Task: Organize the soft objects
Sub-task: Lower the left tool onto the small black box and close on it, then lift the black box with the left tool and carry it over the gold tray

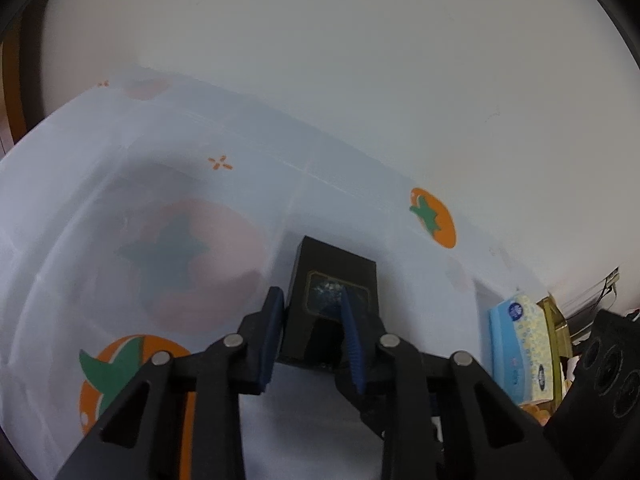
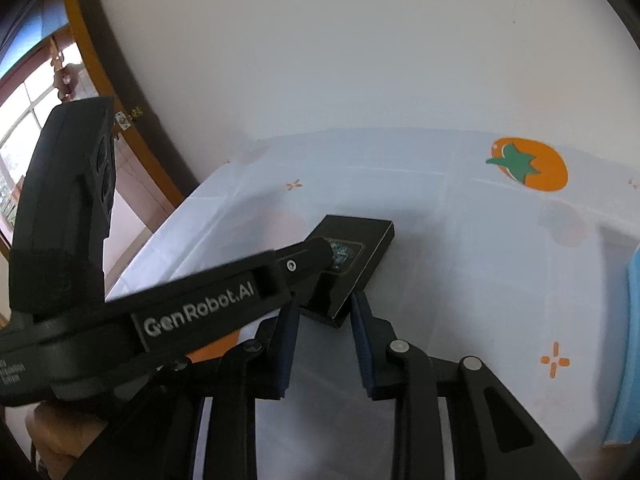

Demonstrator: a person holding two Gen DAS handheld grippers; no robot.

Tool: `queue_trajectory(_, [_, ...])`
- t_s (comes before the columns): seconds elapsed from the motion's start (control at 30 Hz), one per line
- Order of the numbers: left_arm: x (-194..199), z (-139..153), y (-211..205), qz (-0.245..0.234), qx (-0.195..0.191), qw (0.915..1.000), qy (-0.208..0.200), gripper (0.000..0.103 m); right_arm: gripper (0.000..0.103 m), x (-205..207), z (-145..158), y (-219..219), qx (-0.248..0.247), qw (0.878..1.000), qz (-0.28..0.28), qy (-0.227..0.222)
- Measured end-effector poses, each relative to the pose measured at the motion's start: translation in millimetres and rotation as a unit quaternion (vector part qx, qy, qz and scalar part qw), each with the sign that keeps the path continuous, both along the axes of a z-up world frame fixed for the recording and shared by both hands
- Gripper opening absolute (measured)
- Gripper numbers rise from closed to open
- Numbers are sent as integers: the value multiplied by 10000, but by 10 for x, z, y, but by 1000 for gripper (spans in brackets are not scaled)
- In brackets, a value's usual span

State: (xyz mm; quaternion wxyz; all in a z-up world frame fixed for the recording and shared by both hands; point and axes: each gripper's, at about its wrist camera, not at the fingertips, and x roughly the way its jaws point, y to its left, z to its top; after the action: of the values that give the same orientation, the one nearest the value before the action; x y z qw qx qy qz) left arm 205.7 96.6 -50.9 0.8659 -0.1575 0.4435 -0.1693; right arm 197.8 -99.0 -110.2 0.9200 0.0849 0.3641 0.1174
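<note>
A flat black box (image 1: 332, 272) with a gold-framed picture on its face hangs tilted over a pale container (image 1: 120, 184) printed with orange persimmons. My left gripper (image 1: 310, 294) is shut on it, one blue pad along its left side and the other across its face. In the right wrist view the left gripper (image 2: 320, 258) reaches in from the left, a finger lying over the black box (image 2: 360, 240). My right gripper (image 2: 326, 308) has the box's near corner between its blue pads, which touch it on both sides.
A blue and yellow tissue pack (image 1: 516, 344) stands at the right of the container, seen as a blue edge (image 2: 632, 340) in the right wrist view. A white wall (image 2: 360, 60) rises behind, with a door frame (image 2: 120, 92) to its left. A hand (image 2: 60, 428) holds the left gripper.
</note>
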Motion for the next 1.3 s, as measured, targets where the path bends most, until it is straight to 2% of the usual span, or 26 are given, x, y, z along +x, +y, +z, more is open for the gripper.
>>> queue_trajectory(0.23, [-144,135,3,-34,-53,9997,-215,27,28,-189,111,15,-43,9994,-73,-333])
queue_trajectory(0.33, [-218,217,-7,-86,-54,9993,-353,27,23,-262,205,17,-52,9982,-128,-590])
queue_trajectory(0.43, [-306,310,-24,-103,-35,9987,-504,26,23,-368,275,-31,-3,9972,-115,-743])
queue_trajectory(0.6, [-336,224,-77,-158,-72,9993,-336,26,22,-370,207,-37,34,9979,-187,-626])
queue_trajectory(0.97, [-620,458,-157,-201,-191,9973,-673,26,21,-682,378,-65,42,9944,-295,-1015])
queue_trajectory(1.3, [-962,788,-459,-443,-25,9941,-989,26,21,-1143,630,-219,32,9888,-447,-1427])
